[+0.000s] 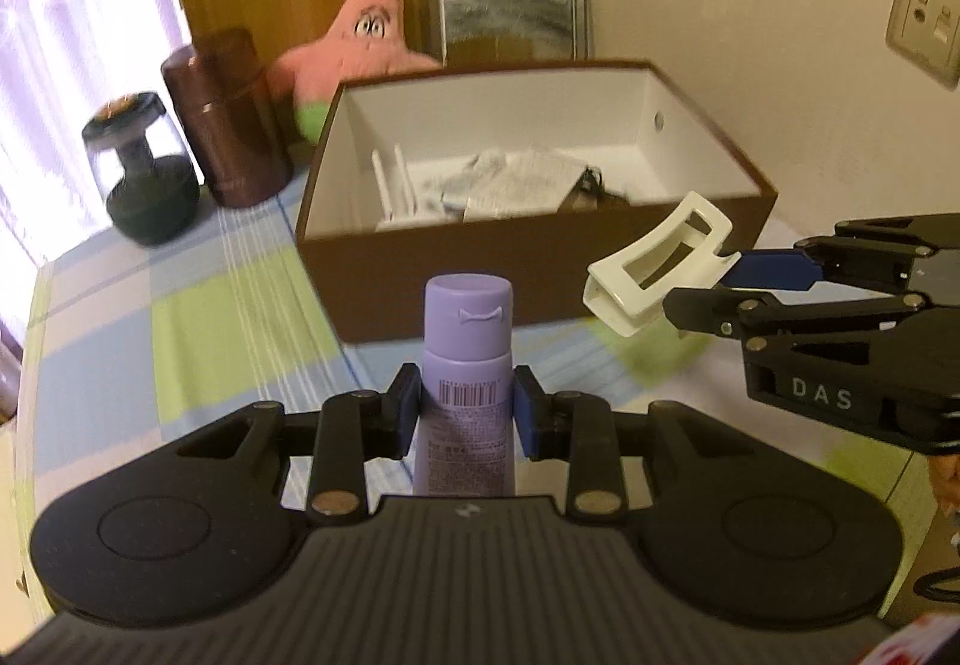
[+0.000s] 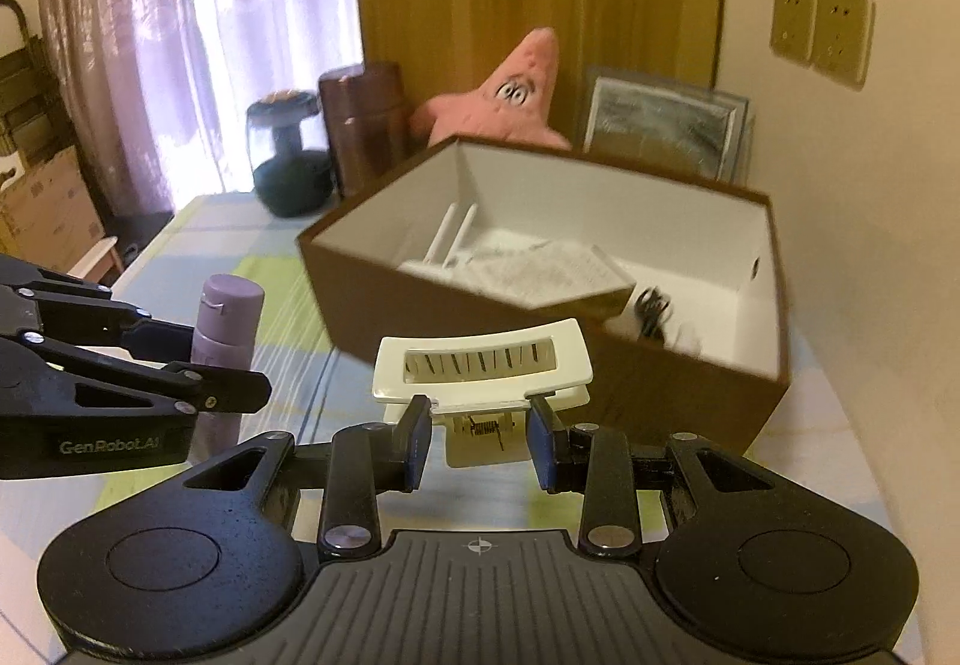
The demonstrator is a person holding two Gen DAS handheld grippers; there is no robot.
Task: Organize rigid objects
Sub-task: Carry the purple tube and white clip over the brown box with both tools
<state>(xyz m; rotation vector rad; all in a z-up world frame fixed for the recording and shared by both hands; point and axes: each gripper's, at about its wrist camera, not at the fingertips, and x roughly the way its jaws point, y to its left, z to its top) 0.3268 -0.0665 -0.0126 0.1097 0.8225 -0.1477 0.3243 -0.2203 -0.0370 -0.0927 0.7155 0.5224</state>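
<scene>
Left gripper (image 1: 468, 410): clamped on a purple bottle (image 1: 467, 365), held upright by its body, cap on top, above the checked tablecloth (image 1: 198, 329), just short of the brown cardboard box (image 1: 600, 269). Right gripper (image 2: 480, 440): clamped on the hinge end of a white hair claw clip (image 2: 483, 371), also raised in front of the box. Box open, white inside, already holding papers (image 2: 540, 269) and a black cord (image 2: 654, 314). Behind it: pink star plush toy (image 1: 366, 41), brown cylindrical canister (image 1: 225, 119), dark glass jar (image 1: 144, 173), framed picture (image 1: 510, 20)
</scene>
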